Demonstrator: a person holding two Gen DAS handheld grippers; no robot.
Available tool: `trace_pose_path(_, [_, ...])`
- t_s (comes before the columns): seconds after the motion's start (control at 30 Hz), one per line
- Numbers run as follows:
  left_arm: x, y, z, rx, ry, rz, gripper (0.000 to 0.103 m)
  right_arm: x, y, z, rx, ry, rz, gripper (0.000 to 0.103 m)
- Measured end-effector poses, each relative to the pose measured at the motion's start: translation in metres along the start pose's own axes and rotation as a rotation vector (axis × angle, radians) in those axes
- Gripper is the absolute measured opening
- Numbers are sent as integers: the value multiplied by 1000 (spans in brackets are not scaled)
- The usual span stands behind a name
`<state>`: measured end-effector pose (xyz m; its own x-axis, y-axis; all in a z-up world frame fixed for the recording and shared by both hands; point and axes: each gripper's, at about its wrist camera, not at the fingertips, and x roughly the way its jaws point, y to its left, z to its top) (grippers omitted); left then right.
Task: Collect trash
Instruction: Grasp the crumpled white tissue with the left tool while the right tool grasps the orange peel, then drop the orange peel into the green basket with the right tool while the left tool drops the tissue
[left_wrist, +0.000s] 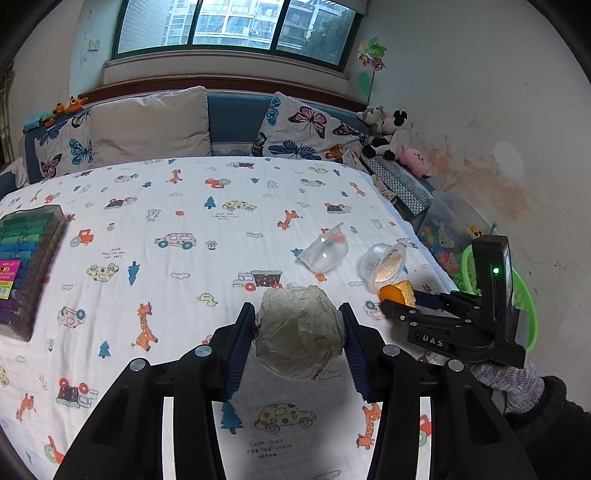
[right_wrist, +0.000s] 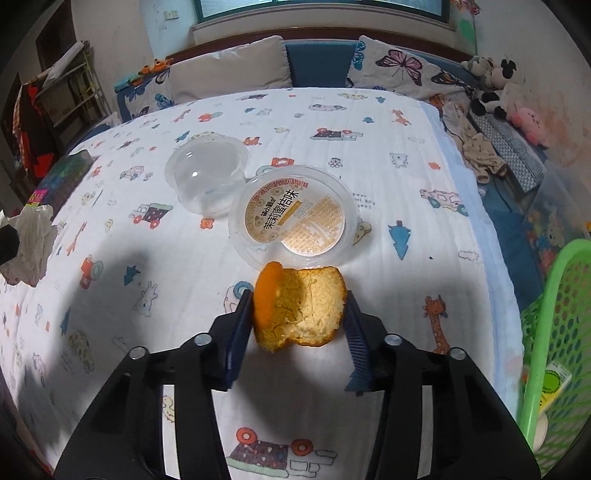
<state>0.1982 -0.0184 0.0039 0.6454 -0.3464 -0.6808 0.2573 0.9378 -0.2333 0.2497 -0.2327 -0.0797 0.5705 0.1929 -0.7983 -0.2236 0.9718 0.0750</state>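
Over the cartoon-print bedsheet (left_wrist: 177, 258), the left claw (left_wrist: 300, 332) clamped a crumpled white paper ball (left_wrist: 300, 330) while the right claw (right_wrist: 300, 317) pinched a curled orange peel (right_wrist: 301, 308), which looked liable to slip from that light grip short of the green mesh basket (right_wrist: 554, 321).
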Motion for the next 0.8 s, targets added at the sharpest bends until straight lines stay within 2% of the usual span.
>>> trace_pose_path(0.13, [0,-2,1,3,-3,-6,45,-7,-2,-3,12,-7,11,41])
trace_pose_path(0.37, [0,-13,2,24,-1,-28,45,-33,-10,-13,36,-40,23,40])
trace_pose_path(0.57, [3,-37,0,55,7,-73,45,-64,-25,-27,70,-76,17,40])
trace_pose_path(0.8, [10,-77,2,113,16,-128,45,-102,-60,-48,129,-115,-33,40])
